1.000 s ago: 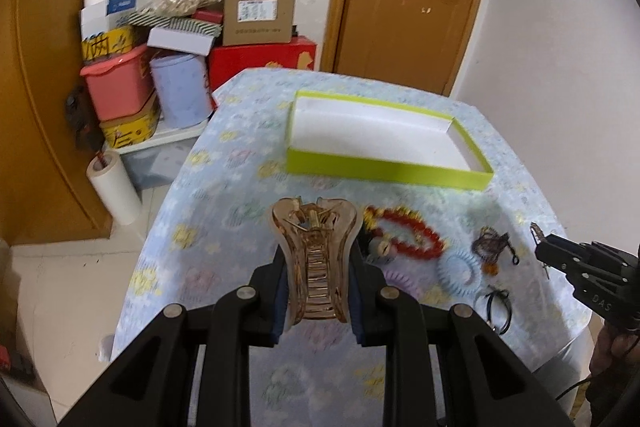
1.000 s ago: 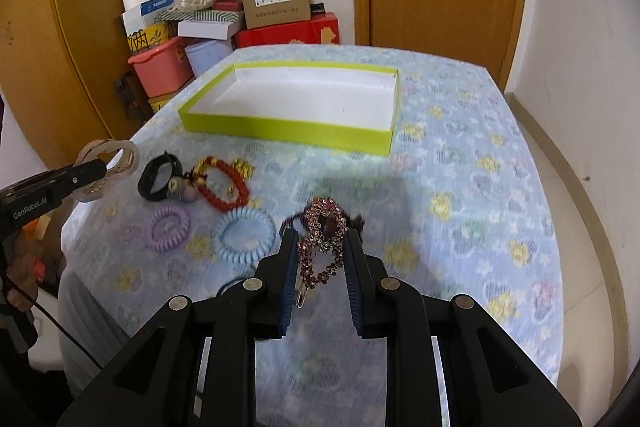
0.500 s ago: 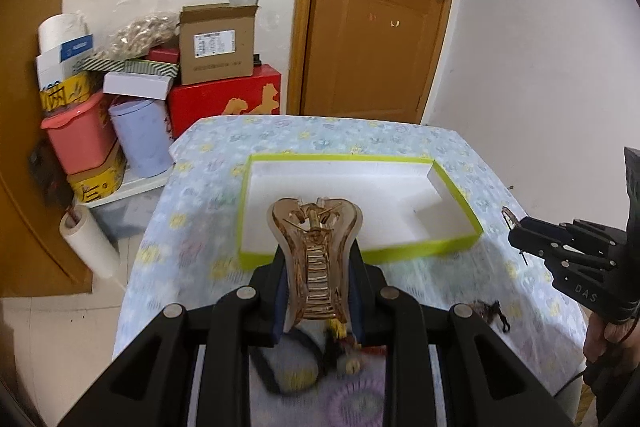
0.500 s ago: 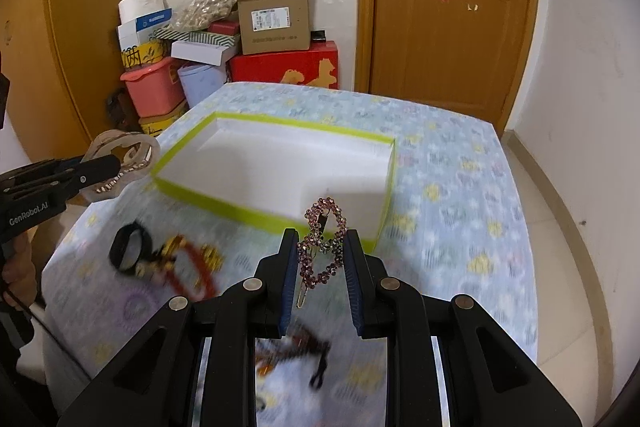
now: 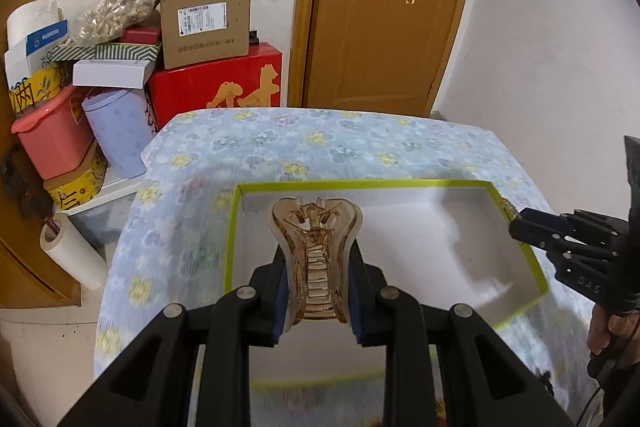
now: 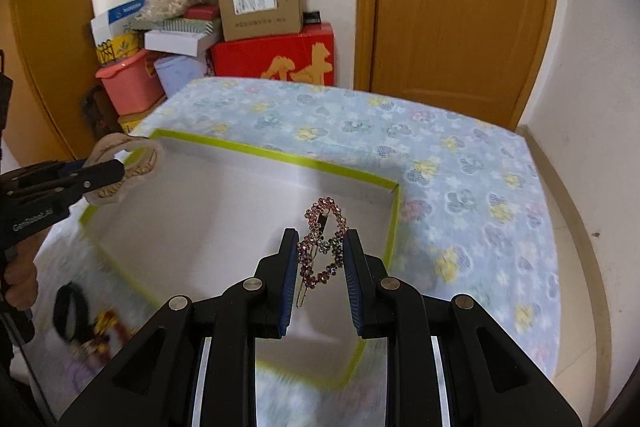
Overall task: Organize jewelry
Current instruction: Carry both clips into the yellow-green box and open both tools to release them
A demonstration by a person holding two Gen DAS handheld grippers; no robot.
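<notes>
My left gripper is shut on a rose-gold claw hair clip, held above the white inside of the shallow green-rimmed box. From the right wrist view that clip hangs over the box's left rim, with the left gripper coming in from the left. My right gripper is shut on a pink rhinestone hair clip, above the box's right half. Seen from the left wrist, the right gripper reaches over the box's right edge. Nothing lies in the visible part of the box.
A black band, a red bead bracelet and a purple coil tie lie blurred on the floral tablecloth near the box's left corner. Stacked boxes and bins stand behind the table, beside a wooden door.
Both grippers have travelled forward across the table with their clips, from over the loose jewelry to above the green-rimmed box. Neither grip has altered.
</notes>
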